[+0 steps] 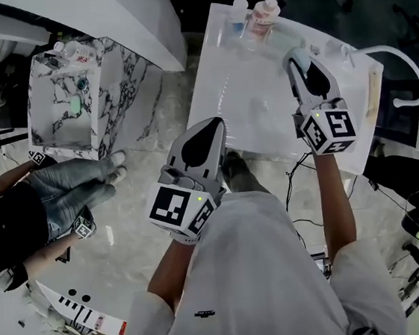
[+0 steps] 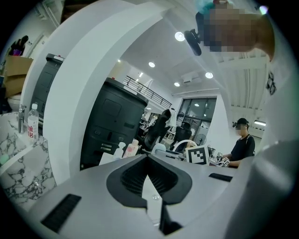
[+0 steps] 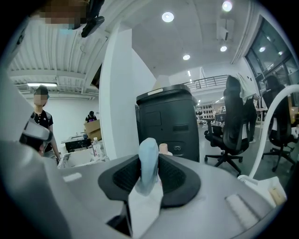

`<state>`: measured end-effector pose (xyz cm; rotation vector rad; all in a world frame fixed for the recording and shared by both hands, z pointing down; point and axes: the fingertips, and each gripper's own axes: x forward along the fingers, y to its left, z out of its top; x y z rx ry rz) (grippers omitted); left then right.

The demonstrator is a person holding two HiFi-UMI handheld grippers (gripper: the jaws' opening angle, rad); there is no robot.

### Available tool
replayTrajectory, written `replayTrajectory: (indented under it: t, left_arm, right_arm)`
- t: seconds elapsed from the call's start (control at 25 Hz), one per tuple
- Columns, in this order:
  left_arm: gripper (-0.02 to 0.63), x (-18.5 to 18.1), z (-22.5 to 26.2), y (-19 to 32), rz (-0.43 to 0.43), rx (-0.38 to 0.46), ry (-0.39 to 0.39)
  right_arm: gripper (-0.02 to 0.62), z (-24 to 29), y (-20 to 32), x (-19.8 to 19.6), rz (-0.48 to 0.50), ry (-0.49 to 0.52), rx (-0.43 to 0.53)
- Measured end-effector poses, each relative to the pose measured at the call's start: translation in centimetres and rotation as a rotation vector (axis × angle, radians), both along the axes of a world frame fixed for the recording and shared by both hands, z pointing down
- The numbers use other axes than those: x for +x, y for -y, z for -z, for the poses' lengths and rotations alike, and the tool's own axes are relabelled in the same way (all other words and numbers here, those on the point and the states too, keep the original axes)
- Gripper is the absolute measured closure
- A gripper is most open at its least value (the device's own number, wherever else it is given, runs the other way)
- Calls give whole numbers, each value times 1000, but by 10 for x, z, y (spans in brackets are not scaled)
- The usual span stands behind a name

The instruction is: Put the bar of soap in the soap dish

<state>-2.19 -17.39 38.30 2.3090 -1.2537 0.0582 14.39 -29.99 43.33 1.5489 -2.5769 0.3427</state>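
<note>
The right gripper (image 1: 297, 63) pinched the pale soap (image 3: 148, 161) upright by a narrow part, so the slick bar might twist or slip out short of the dish, which I could not make out. The left gripper (image 2: 148, 161) was closed and empty. Below lay a glossy white table (image 1: 247, 99) in a bright office with chairs (image 3: 238, 121).

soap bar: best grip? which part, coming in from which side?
Across its two broad flat faces, coming in over a narrow edge, as the right gripper holds it now. The soap bar stands on edge between the pads, thin enough to fit, with its rounded end poking past the tips. The curved ends would likely slip.
</note>
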Motion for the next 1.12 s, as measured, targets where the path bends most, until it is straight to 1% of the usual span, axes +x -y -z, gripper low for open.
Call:
replayTrajectory:
  t: [0.2, 0.4, 0.64, 0.96, 1.12]
  left_arm:
    - [598, 6, -1, 8, -13, -4, 1]
    - [597, 11, -6, 18, -18, -15, 3]
    - [597, 16, -11, 30, -28, -30, 6]
    - [597, 24, -20, 51, -64, -54, 14]
    - [598, 29, -23, 61, -80, -62, 12]
  right_arm:
    - [468, -17, 25, 2, 7, -41, -14]
    - [468, -38, 46, 5, 8, -60, -44]
    - [468, -72, 71, 16, -18, -97, -110]
    - [468, -111, 99, 29, -22, -146, -173]
    - [468, -133, 113, 37, -33, -125, -229]
